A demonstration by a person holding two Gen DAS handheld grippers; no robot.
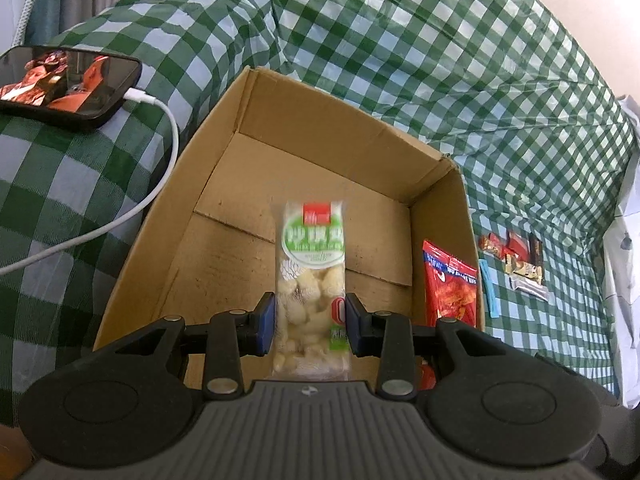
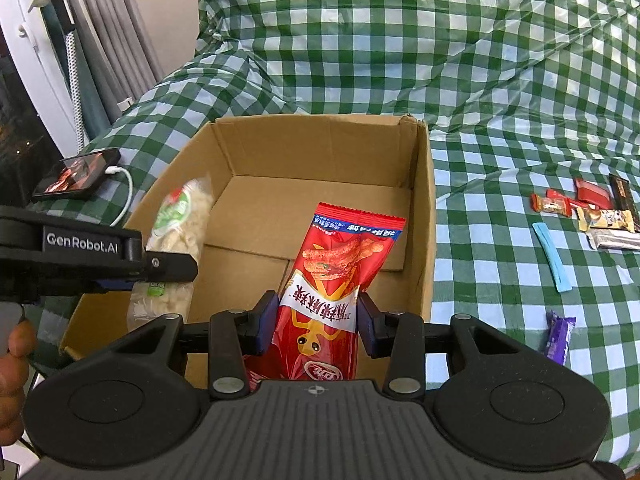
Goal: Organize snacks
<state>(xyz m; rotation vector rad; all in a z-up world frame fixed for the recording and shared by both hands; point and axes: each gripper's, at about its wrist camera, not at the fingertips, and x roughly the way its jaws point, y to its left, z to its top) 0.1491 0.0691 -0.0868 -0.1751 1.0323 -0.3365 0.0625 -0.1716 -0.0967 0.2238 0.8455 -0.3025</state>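
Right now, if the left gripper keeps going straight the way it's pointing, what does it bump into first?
Probably the floor of the cardboard box. The left gripper holds the green-and-white puffed snack bag pointing down into it, so the bag's far end would likely touch the bottom first, though depth is hard to judge.

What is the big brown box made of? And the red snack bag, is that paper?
The box looks like plain brown cardboard: matte, with folded flaps and a torn, rough corner. The red snack bag, held in the right gripper, is probably thin glossy plastic film, not paper: it shines, crinkles, and has a crimped top seal.
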